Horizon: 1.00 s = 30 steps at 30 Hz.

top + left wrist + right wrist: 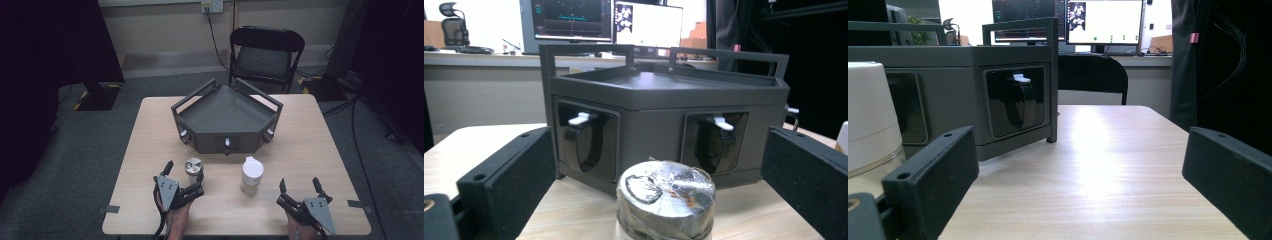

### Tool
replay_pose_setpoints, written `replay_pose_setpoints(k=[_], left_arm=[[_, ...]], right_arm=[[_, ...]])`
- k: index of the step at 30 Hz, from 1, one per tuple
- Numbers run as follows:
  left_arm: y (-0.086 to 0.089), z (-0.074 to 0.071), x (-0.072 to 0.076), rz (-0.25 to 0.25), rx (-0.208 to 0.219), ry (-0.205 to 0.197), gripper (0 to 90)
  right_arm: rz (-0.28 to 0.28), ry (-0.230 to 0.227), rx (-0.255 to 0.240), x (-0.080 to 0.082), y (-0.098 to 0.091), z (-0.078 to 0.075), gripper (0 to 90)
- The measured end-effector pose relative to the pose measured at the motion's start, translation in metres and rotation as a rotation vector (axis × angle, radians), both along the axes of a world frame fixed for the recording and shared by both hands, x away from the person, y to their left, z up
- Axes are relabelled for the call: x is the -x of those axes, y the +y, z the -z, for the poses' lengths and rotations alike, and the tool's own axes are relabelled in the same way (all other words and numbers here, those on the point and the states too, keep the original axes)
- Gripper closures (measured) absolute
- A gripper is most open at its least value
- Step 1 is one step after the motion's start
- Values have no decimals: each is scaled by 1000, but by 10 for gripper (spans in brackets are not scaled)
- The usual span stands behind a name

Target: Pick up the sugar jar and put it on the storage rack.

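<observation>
1. High view: a pale wood-grain table is standing on grey carpet, with a black folding chair behind its far edge and a wall socket above the skirting.
2. High view: a dark angular tray box is sitting at the table's far centre, its pointed end facing the chair and its broad front, fitted with small white-tipped latches, facing the person.
3. High view: a foil-capped jar is standing upright just beside the left claw, between its parted jaws; a white-lidded jar is standing upright near the centre, apart from the right claw.
4. Left gripper view: the left claw is gaping wide with the foil-capped jar between the jaws, touching neither; the tray box is sitting just behind, two latches showing, and monitors are glowing on a desk beyond.
5. Right gripper view: the right claw is spread wide over bare table, holding nothing; the white-lidded jar is standing at the left edge, outside the jaws, in front of the tray box.
</observation>
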State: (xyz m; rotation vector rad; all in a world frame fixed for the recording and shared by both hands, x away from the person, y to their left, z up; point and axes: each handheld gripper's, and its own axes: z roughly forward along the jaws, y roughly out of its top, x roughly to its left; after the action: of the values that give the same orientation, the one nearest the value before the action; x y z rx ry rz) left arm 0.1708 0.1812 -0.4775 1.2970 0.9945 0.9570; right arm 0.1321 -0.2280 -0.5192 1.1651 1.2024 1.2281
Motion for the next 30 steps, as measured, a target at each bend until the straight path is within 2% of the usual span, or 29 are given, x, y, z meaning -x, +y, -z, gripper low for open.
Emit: replay_pose_setpoints(k=[5, 7, 10, 15, 18, 21, 26, 30], left_arm=[[-4, 1, -11, -12, -17, 32, 60], [-3, 0, -20, 5, -12, 67, 87], [-4, 2, -22, 10, -15, 78, 106], [-6, 7, -22, 12, -21, 79, 155], [-7, 8, -24, 20, -32, 98, 188], [-8, 10, -24, 14, -33, 92, 230], [-6, 9, -27, 35, -47, 115, 290], [-7, 11, -28, 38, -47, 114, 342]], right_arm=[[-1, 0, 0, 0, 0, 0, 4], [1, 1, 0, 0, 0, 0, 5], [1, 0, 0, 0, 0, 0, 5], [1, 0, -1, 0, 0, 0, 5], [1, 0, 0, 0, 0, 0, 5], [1, 0, -1, 0, 0, 0, 5], [1, 0, 0, 0, 0, 0, 5], [2, 0, 0, 0, 0, 0, 4]])
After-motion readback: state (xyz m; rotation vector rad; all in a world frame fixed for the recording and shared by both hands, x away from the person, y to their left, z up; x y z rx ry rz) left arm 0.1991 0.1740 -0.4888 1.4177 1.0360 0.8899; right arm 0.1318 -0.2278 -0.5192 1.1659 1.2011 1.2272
